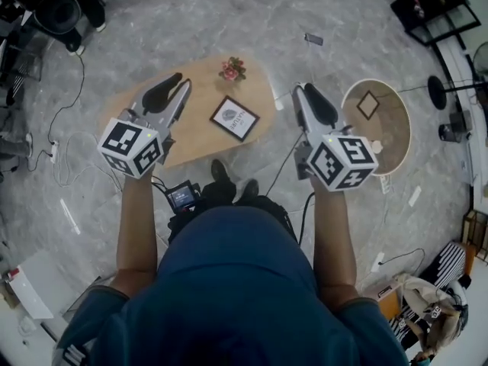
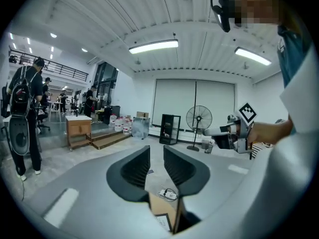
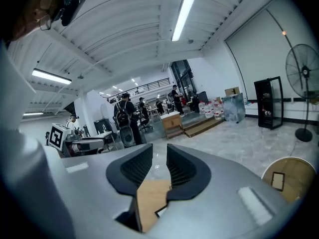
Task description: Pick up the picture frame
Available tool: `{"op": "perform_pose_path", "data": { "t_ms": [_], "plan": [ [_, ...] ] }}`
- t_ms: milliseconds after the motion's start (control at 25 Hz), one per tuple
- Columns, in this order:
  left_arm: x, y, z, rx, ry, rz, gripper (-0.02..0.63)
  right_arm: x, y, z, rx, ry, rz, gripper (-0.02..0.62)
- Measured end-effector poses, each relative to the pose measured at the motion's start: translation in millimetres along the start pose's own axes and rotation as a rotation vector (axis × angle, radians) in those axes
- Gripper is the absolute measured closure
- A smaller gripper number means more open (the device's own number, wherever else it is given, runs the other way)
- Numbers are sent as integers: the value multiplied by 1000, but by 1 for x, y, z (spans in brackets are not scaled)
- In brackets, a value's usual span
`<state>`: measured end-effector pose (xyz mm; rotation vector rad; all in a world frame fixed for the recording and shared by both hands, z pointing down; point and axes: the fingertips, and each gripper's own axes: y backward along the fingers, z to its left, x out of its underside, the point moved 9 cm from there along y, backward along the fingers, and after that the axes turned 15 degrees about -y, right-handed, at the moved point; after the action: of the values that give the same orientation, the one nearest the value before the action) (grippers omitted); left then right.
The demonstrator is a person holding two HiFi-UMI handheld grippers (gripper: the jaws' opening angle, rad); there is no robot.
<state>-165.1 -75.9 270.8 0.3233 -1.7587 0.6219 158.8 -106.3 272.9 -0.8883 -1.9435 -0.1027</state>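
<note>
The picture frame (image 1: 235, 118), black-edged with a white print, lies flat on a low wooden table (image 1: 191, 128), below a small potted flower (image 1: 232, 69). My left gripper (image 1: 181, 86) hovers over the table's left part. My right gripper (image 1: 300, 91) hangs just off its right edge. Both are raised, apart from the frame, with a narrow gap between the jaws and nothing in it. A corner of the frame (image 2: 162, 223) shows low between the left gripper (image 2: 156, 156) jaws. Under the right gripper (image 3: 159, 156) are the table (image 3: 147, 198) and a frame corner (image 3: 160, 210).
A round wooden side table (image 1: 389, 136) with a small dark square item (image 1: 367, 104) stands at the right. Cables and a power strip (image 1: 53, 151) lie on the marble floor. A small screen device (image 1: 183, 197) sits by the person's feet. A fan (image 2: 198, 118) and a black shelf (image 2: 169, 128) stand beyond.
</note>
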Motion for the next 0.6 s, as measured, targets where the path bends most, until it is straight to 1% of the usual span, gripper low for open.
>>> {"op": "perform_pose_path", "data": {
  "t_ms": [360, 600],
  "plan": [
    [32, -35, 32, 116, 26, 22, 522, 19, -30, -2, 99, -39, 6, 523],
    [69, -58, 39, 170, 51, 86, 522, 49, -48, -23, 158, -86, 63, 523]
  ]
}}
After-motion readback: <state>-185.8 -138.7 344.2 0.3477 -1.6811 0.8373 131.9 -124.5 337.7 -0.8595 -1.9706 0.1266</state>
